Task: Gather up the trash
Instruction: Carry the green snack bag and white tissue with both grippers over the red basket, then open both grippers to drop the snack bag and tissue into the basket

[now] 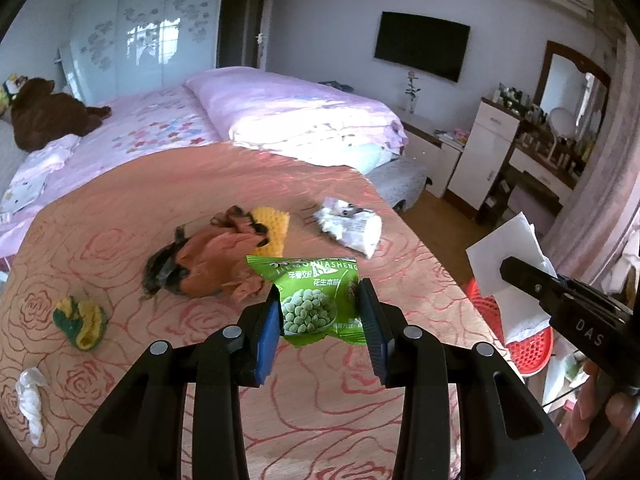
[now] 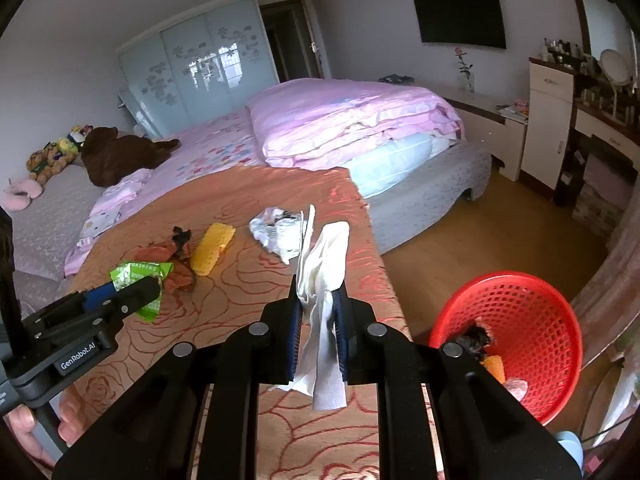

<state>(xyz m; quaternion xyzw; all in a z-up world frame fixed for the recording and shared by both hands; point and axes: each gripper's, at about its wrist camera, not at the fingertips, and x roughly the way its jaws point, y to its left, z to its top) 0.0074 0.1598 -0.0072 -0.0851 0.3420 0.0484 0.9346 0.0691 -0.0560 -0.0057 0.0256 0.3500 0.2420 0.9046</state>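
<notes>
My left gripper [image 1: 318, 300] is shut on a green snack packet [image 1: 316, 300] and holds it above the orange rose-patterned table [image 1: 120, 208]. The packet also shows in the right wrist view [image 2: 138, 276]. My right gripper [image 2: 318, 300] is shut on a white paper tissue [image 2: 324, 264], held up over the table's right edge; it shows in the left wrist view [image 1: 504, 256]. A red mesh basket [image 2: 532, 332] stands on the floor right of the table with some trash inside.
On the table lie an orange and dark wrapper pile [image 1: 204, 260], a yellow sponge [image 1: 274, 228], a crumpled white wrapper [image 1: 350, 226], a yellow-green scrap [image 1: 82, 320] and a white tissue [image 1: 30, 396]. A pink bed [image 2: 320, 120] lies behind.
</notes>
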